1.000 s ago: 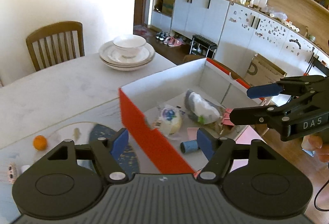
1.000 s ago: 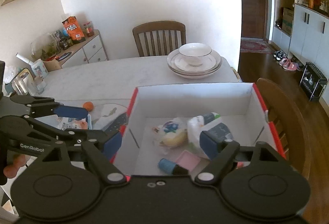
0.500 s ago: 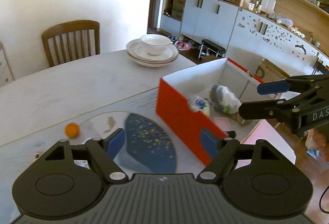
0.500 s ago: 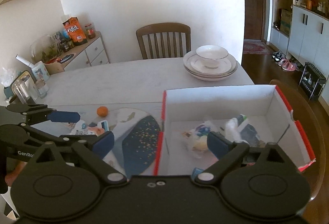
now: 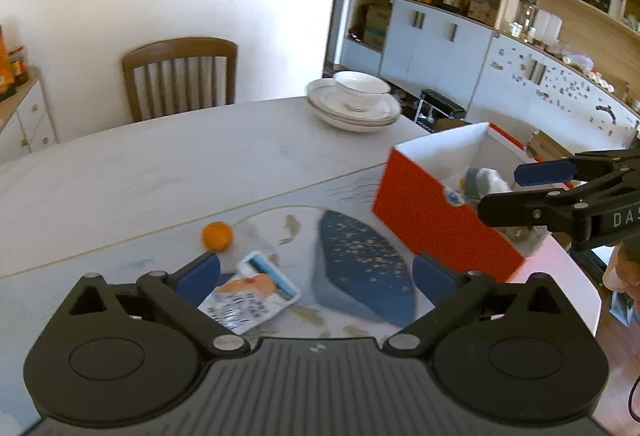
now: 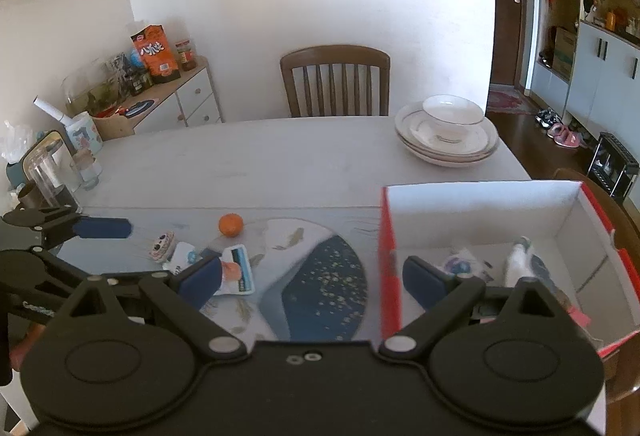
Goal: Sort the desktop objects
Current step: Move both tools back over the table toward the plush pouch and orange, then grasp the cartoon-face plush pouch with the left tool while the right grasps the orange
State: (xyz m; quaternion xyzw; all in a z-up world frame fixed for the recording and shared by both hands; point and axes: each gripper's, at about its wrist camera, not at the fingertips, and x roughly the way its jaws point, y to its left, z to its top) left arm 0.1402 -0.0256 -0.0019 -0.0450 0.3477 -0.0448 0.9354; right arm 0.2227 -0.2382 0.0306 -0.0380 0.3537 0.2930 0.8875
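Box: the red box [image 6: 480,220], white inside, sits at the right of the right wrist frame on the worktop [image 6: 248,160]; a few packets lie in it, blurred.
Orange: a small orange [image 6: 231,224] lies on the mat, left of centre, apart from the box.
Packets: a white packet with blue and orange print [image 6: 238,270] lies just below the orange; a small pink-and-white item [image 6: 161,245] lies to its left.
Mat: a printed mat with a dark blue speckled patch [image 6: 320,288] lies between the packets and the box.
Left gripper [image 5: 316,272]: fingers apart, holding nothing, over the packet and mat.
Right gripper [image 6: 312,278]: fingers apart, holding nothing; one finger over the packet, the other over the box edge.
Around: stacked plates with a bowl [image 6: 446,132] at the far worktop edge; a wooden chair [image 6: 334,80] behind; a cabinet with jars and a snack bag [image 6: 154,54] at upper left.
In the way: the box wall stands between the mat and the box contents.
Hard to make out: the packet is partly covered by a finger; the box's near corner is cut off by the gripper body.
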